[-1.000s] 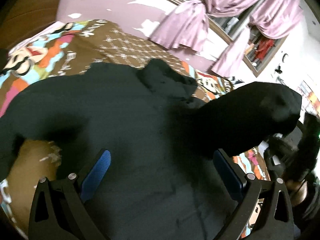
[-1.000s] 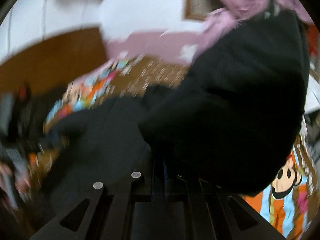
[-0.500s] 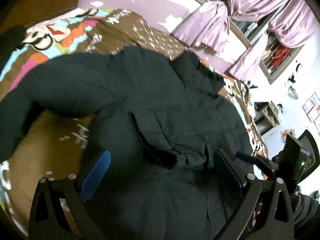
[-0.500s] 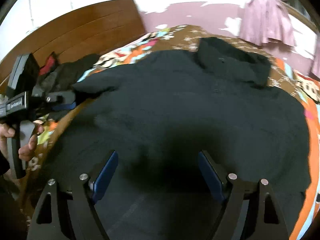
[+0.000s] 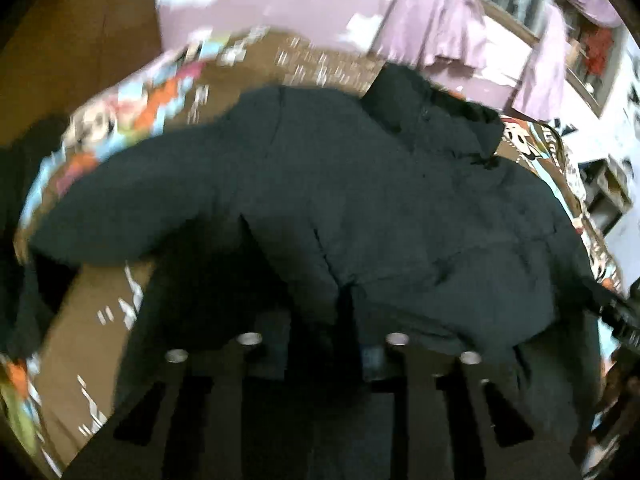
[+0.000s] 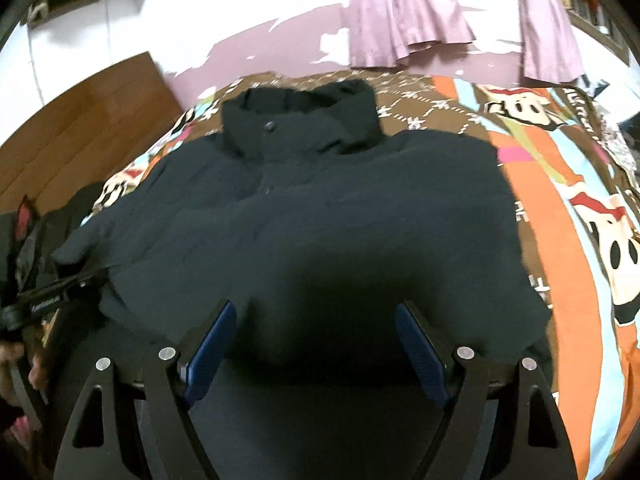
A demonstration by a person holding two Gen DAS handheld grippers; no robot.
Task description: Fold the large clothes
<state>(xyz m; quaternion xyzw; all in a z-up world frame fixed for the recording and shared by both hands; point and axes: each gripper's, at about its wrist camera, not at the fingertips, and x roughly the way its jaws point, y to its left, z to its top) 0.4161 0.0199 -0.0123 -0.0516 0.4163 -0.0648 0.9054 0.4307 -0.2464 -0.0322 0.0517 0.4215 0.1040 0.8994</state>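
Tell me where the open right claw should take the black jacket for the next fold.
Probably the near hem of the black jacket, coming in low from the near edge of the bed. The right claw already straddles that hem, and the fabric there bulges up, thick enough to pinch. The sleeve looks folded in already.

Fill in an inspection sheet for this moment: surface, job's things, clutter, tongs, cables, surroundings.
Surface: bed with cartoon-print bedspread.
Job's things: black hooded jacket spread flat, hood toward the far wall.
Clutter: dark clothes heaped at the bed's left edge.
Tongs: left tongs have just been closing and pinch jacket fabric; right tongs open above the hem.
Cables: nothing seen.
Surroundings: wooden headboard, lilac curtains.
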